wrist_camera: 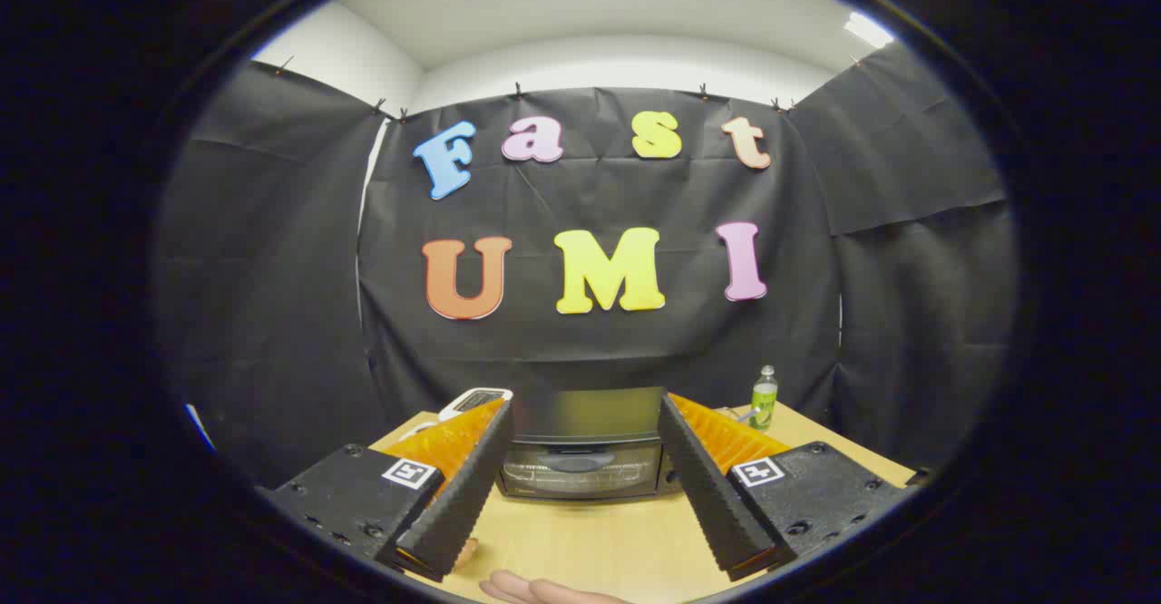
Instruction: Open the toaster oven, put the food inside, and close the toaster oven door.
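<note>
The gripper was held with its fingers spread wide apart and nothing between them. The oven stood at 12 o'clock, beyond the fingertips, on the table, with its door shut. The handle ran across the door's upper part. A bottle stood at 2 o'clock, and a hand lay at 6 o'clock. The step in hand was judged to be opening: advance level, centre on the handle, grip it squarely, then pull down along the hinge arc. No food could be identified.
</note>
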`<action>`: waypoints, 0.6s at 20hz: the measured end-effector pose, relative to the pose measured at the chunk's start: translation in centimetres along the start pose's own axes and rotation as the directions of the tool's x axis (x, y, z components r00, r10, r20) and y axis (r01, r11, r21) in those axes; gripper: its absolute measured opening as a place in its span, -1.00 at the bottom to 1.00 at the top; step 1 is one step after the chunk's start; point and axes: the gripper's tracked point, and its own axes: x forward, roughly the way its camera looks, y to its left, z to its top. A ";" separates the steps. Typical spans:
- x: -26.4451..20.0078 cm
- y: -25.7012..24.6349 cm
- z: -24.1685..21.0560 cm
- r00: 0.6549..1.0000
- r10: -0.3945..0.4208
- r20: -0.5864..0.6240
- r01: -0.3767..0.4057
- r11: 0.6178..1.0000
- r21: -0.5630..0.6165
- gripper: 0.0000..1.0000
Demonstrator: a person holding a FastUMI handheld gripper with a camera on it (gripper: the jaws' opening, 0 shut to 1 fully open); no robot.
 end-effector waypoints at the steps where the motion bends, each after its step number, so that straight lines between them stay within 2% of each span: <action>1: -0.1 -0.3 0.1 1.000 -0.004 0.001 0.004 1.000 0.015 1.00; 5: -0.2 -1.5 0.0 1.000 -0.010 -0.008 0.011 0.999 0.047 1.00; 12: 0.2 -1.4 -0.9 1.000 -0.014 -0.021 0.015 1.000 0.011 1.00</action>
